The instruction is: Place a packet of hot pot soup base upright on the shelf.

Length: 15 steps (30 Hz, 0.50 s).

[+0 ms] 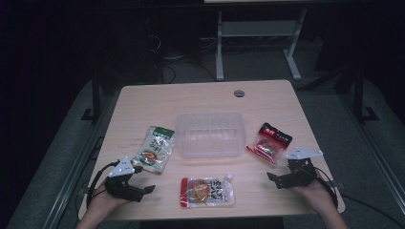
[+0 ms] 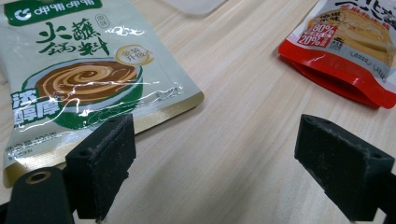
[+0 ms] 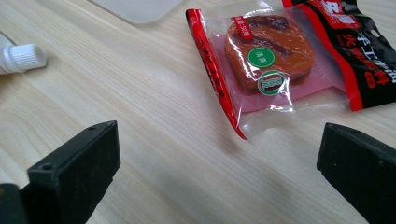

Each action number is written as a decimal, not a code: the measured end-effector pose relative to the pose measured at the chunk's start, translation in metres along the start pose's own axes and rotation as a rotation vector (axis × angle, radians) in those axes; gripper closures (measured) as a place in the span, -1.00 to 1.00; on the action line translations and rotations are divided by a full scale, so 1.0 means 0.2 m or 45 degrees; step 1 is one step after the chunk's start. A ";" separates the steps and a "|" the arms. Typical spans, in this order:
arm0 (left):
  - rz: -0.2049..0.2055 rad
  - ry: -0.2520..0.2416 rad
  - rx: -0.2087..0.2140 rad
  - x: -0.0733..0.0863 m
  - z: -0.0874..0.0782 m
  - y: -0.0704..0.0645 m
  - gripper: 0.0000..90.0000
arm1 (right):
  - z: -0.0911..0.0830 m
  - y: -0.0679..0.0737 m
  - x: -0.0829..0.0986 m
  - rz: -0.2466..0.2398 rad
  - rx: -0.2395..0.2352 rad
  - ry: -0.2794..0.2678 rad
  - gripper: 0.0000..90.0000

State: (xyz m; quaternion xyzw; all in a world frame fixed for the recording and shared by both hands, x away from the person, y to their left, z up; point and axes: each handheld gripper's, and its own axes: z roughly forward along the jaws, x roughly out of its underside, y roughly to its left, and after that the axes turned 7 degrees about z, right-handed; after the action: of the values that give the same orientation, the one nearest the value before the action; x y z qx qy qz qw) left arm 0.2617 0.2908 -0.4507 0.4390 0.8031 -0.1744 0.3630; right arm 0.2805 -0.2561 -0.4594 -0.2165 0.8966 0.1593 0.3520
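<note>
High view, table stock: 1 clear plastic container [image 1: 208, 134] at centre, empty; 3 flat food pouches around it.

1. Green sauce pouch [image 1: 154, 149], left of the container, just ahead of the left gripper [image 1: 141, 183]. Left gripper view: jaws wide, holding nothing, one pad just beside the pouch's near corner [image 2: 88, 79]. Judged soft, glossy, likely slippery; best taken by a sealed edge.
2. Red spouted pouch [image 1: 207, 192], near edge, white cap [image 3: 21, 57] pointing right. Judged floppy; the spout neck looks the firmest hold.
3. Red-and-black snack packet [image 1: 268, 141], right of the container. Right gripper [image 1: 279, 180] near it, jaws wide, empty. Contents [image 3: 268, 53] look like 1 firm block; film crinkly, light. Grip the red side seam.
</note>
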 end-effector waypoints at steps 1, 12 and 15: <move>-0.001 0.002 0.002 0.00 0.00 0.00 -0.73 | 0.00 0.00 0.00 0.003 0.000 0.003 -1.00; -0.002 0.004 0.003 0.00 0.00 0.00 -0.72 | -0.05 0.00 -0.04 0.013 0.014 0.010 -0.76; 0.009 0.003 0.010 0.00 0.00 0.00 -0.72 | -0.07 -0.01 -0.07 0.027 0.015 -0.003 -0.65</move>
State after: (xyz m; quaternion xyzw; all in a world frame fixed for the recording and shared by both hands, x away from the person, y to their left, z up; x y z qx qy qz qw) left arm 0.2619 0.2898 -0.4505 0.4434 0.8014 -0.1758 0.3610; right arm 0.2827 -0.2593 -0.4405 -0.2049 0.8993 0.1580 0.3527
